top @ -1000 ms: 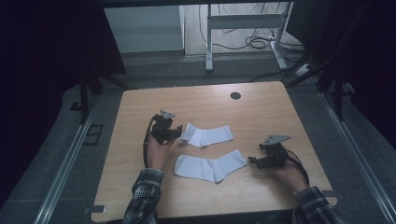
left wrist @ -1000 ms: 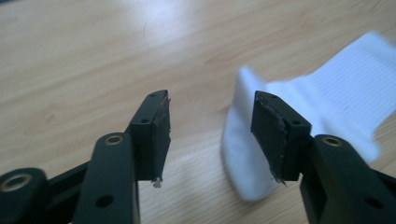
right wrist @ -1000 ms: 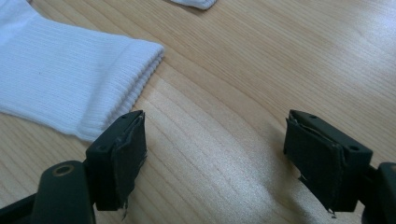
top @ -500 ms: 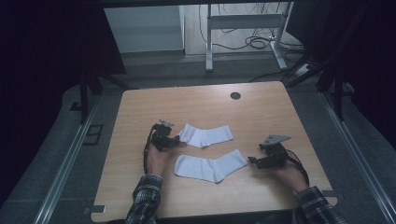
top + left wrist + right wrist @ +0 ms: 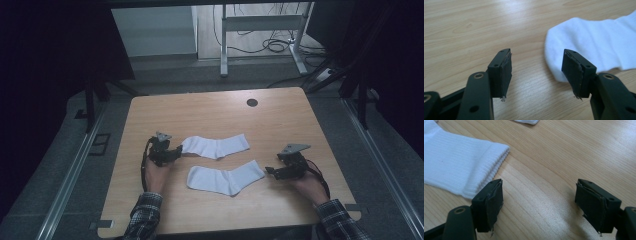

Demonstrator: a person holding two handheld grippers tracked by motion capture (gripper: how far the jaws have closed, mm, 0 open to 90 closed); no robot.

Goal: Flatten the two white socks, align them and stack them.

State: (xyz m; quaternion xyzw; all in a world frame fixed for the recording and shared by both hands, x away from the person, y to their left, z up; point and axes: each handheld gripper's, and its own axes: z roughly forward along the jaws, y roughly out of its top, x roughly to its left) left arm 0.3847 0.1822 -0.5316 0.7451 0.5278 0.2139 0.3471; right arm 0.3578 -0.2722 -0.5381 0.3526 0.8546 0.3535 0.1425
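Observation:
Two white socks lie flat on the wooden table [image 5: 210, 110], the far sock [image 5: 216, 146] above the near sock [image 5: 225, 179]. My left gripper [image 5: 176, 152] sits low at the far sock's left, rounded end. Its jaws have just been opening and stand open [image 5: 536, 75] over bare wood, with the sock's end [image 5: 594, 47] behind the right jaw. My right gripper [image 5: 270, 172] rests just right of the near sock's ribbed cuff. It is open [image 5: 541, 202], with wood between the jaws and the cuff [image 5: 456, 165] beside the left jaw.
A dark round hole [image 5: 252, 102] is set in the table's far right part. Metal rails run along both sides of the table, and a desk frame with cables stands on the floor beyond. A corner of the far sock [image 5: 526, 121] shows in the right gripper view.
My left gripper has slid down and a little toward the table's near left, staying by the far sock's end. The right gripper and both socks have kept still.

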